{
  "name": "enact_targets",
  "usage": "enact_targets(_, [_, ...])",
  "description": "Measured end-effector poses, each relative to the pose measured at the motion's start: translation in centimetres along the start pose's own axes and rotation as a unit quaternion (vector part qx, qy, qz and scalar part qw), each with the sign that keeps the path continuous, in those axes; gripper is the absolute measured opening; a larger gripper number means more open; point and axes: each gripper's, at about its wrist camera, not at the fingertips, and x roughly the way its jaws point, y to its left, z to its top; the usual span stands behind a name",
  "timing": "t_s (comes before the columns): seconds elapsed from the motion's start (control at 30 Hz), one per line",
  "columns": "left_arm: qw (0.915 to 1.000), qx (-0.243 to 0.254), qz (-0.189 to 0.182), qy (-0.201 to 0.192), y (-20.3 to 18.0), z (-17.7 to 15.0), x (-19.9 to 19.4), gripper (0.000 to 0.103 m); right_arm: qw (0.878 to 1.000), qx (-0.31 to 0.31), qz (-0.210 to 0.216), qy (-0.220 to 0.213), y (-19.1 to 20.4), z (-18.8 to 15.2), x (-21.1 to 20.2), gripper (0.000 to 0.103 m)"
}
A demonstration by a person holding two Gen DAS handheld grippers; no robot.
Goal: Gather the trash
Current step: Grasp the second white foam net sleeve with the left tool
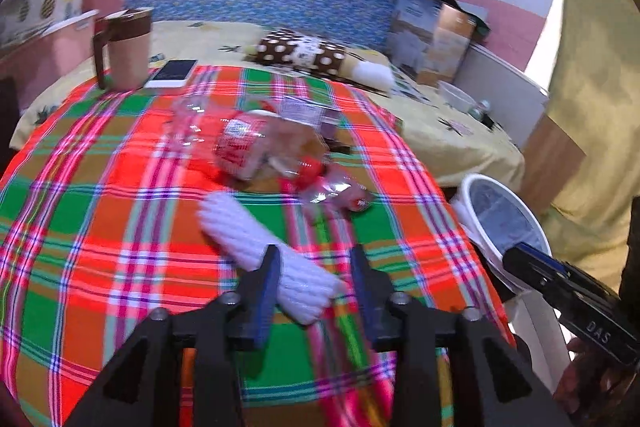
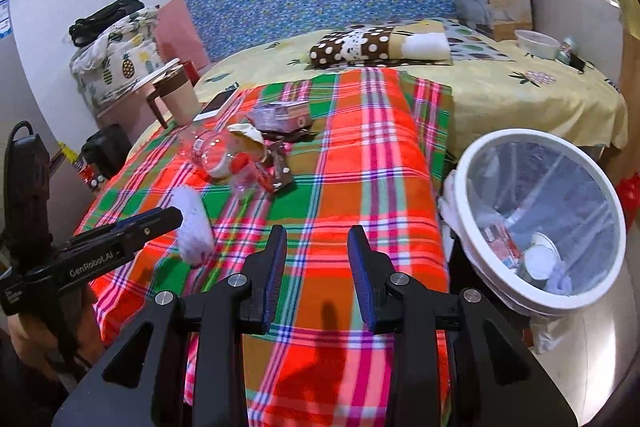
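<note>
Since the white wad (image 1: 264,247) lies mid-frame on the cloth (image 1: 100,227), partly between our L gripper (image 1: 316,267)'s released jaws, we'd centre it, clench firmly, w/ R gripper (image 2: 318,259) empty, bin (image 2: 480,147) lower right.

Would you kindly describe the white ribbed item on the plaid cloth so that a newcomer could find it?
Start at the plaid cloth covering the bed's near end. In front of the pile of clear wrappers lies a white ribbed bundle, between the left gripper jaws. It alone is opaque, white and corrugated.
</note>
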Motion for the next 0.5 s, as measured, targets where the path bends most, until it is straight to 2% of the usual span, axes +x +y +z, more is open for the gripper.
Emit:
enact_targets(0.2, [0.9992, -0.035, 0.019, 0.008, 1.7, 0.3, 1.1, 0.048, 1.000, 0.004, 0.002, 0.002, 0.2, 0.1, 0.2, 0.034])
enact_targets(0.37, [0.9978, -0.054, 0.028, 0.029, 1.4, 0.6, 3.2, 0.049, 1.000, 0.008, 0.001, 0.003, 0.2, 0.4, 0.5, 0.034])
enact_targets(0.5, [0.9964, -0.050, 0.055, 0.043, 1.1, 0.5, 4.8, 0.049, 1.000, 0.004, 0.001, 0.003, 0.5, 0.6, 0.6, 0.034])
